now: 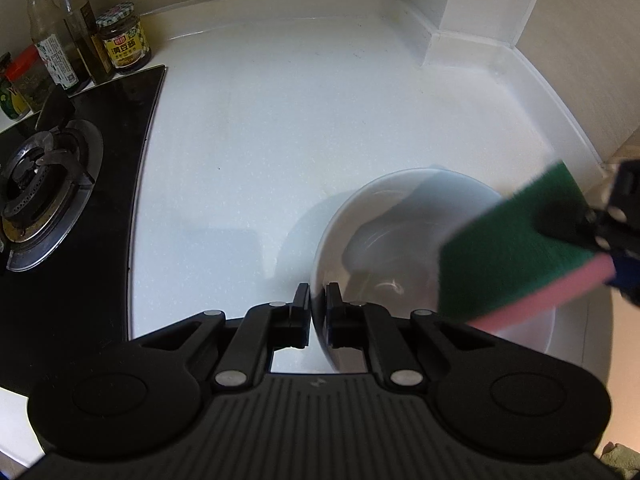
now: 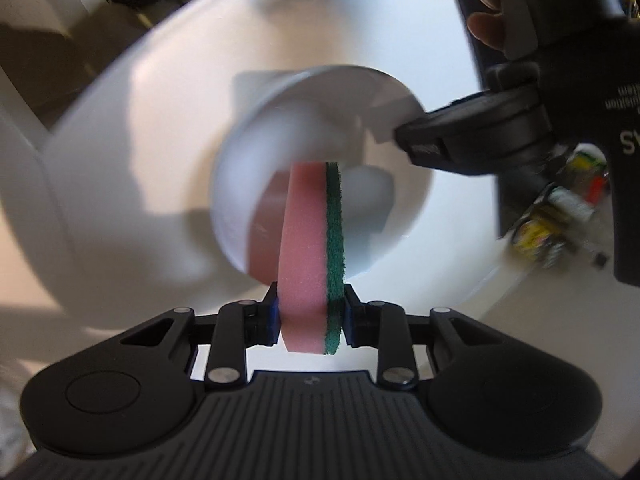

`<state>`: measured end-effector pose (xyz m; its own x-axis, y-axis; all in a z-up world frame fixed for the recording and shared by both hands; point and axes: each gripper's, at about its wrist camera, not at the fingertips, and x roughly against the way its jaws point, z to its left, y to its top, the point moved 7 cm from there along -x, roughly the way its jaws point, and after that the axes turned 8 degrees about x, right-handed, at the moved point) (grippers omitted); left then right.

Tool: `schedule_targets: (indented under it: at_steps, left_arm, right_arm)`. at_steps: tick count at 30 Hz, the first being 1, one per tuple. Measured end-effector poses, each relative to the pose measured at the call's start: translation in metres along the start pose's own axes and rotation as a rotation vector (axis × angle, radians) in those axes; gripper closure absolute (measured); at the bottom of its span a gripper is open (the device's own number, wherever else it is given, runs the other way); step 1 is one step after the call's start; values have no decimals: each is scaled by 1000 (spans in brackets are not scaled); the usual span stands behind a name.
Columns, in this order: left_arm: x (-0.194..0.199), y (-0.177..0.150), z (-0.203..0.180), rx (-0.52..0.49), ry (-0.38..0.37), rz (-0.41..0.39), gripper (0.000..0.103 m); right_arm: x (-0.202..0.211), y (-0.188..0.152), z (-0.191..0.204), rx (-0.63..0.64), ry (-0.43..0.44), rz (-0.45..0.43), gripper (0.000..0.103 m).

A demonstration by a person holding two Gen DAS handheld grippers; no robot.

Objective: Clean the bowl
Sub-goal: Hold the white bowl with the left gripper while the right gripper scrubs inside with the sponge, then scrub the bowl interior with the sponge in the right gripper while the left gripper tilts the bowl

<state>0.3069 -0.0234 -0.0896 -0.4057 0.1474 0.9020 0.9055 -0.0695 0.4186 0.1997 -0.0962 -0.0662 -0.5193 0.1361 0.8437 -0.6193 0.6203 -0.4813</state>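
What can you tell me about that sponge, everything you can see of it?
The sponge is a two-layer block: thick pink foam on one side, a thin, rough green scouring layer on the other. The right gripper holds it, one of the fingers on each face. Its far end reaches into the white bowl, green face toward the bowl in the left wrist view. Whether it touches the inside is blurred. It looks dry and clean, with no suds visible.

- We are in a home kitchen.
- We see a gas burner [image 1: 44, 168] on a black hob [image 1: 100, 200].
- Sauce bottles and jars [image 1: 76, 48] stand beside a white table [image 1: 300, 120].
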Motion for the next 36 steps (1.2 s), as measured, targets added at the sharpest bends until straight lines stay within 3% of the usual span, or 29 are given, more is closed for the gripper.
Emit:
schedule_targets:
  at_steps: [3,9,13,15,19,21,24,29,33,36]
  left_arm:
    - [0,1,-2,3,8,-4,92]
    - [-1,5,-1,14,18,-21,89]
    - [0,6,1,15,20,-16,91]
    - [1,3,1,12,31,-6,94]
    - [6,-5,3,16,32,18,97]
    - [9,-9,6,15,33,27,97]
    - [11,-12,7,1,35,26,97]
    - [12,-12,6,-28,36,19,96]
    - [13,-12,8,-36,32,15,97]
    - [14,-12,9,-40,30,9,97]
  right_arm:
    - [11,3,-5,-139,98,-74,78]
    - [30,-13,-37,-621,315,-390,78]
    - [25,-33,-44,-860,338,-524,78]
    - [24,-42,-40,-878,274,-499,78]
    - [22,-56,-33,-795,78,-345,78]
    - [22,-51,-33,-722,-3,-308,78]
    - [18,-37,-28,-509,-148,-236,78]
    - [12,-4,-11,-12,-346,-154,78]
    - [0,-1,-1,215,-391,-70,78]
    - [-7,-9,3,273,-369,5,79]
